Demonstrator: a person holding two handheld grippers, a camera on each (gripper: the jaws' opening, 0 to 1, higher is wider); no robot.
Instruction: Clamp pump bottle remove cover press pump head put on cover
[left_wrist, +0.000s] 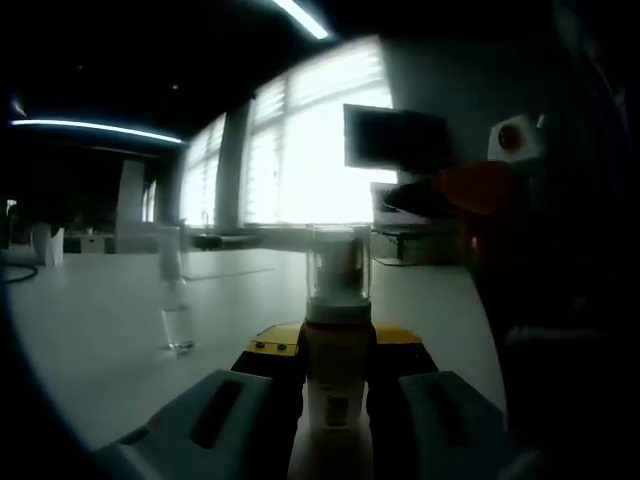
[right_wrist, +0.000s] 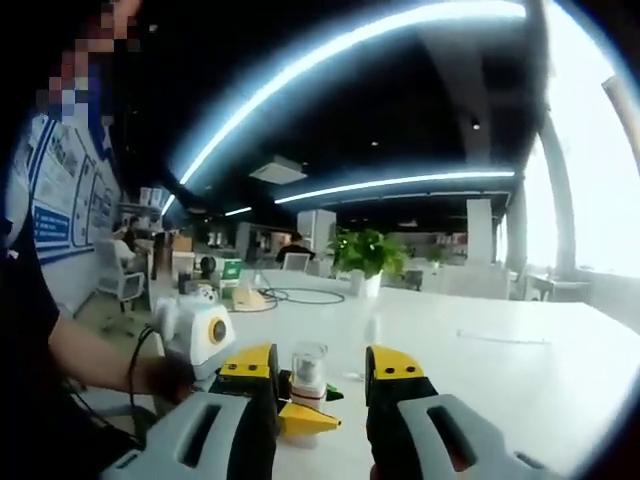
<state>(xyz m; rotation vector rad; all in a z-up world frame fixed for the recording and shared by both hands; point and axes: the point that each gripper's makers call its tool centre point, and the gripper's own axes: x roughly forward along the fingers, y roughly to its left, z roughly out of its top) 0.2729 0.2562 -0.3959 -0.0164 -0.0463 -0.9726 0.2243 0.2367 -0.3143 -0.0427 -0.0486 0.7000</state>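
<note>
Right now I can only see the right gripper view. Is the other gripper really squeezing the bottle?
Observer: Yes. In the left gripper view, the left gripper has both jaws pressed against the sides of the bottle.
Operator: Is anything else standing on the table near it?
Observer: Yes. A small clear container stands upright on the table. It is apart from the bottle, toward the left side of that view.
</note>
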